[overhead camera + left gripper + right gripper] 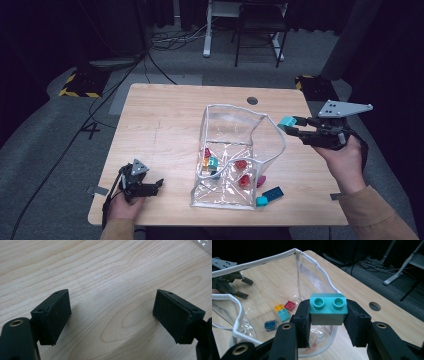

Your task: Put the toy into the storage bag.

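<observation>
Right gripper clamps teal brick | left gripper jaws apart | you risk snagging clear bag rim, tipping it

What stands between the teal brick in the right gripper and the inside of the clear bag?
Only the bag's white-edged rim does. The right gripper holds the teal brick just outside the clear bag, level with its open top. The brick must clear that rim; the opening beyond looks free. The left gripper rests well aside.

Black chair beyond the table
</observation>
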Action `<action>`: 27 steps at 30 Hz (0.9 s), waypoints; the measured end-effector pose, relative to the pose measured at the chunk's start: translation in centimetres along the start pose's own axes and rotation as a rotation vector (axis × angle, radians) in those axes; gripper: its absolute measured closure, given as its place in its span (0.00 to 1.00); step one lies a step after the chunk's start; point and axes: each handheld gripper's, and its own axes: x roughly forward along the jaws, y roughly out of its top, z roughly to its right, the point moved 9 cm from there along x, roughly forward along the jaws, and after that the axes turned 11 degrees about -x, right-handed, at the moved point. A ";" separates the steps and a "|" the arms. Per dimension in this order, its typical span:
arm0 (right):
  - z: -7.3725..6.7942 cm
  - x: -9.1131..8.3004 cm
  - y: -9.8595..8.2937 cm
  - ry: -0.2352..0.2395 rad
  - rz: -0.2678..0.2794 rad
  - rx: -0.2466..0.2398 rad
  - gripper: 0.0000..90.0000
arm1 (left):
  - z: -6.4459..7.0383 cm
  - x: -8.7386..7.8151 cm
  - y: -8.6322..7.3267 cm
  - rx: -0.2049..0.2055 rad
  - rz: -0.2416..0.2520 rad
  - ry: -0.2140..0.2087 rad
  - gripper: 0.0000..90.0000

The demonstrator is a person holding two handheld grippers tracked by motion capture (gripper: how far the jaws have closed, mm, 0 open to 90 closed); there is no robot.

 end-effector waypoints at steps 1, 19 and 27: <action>-0.1 0.2 0.2 0.005 0.000 -0.002 0.65 | 0.0 0.0 0.0 0.000 0.000 0.000 0.17; -2.5 4.1 3.3 0.081 -0.012 -0.055 0.65 | 0.0 0.0 0.0 0.000 0.000 0.000 0.17; -3.2 6.2 4.4 0.120 -0.016 -0.064 0.65 | 0.0 0.0 0.0 0.001 -0.004 -0.002 0.17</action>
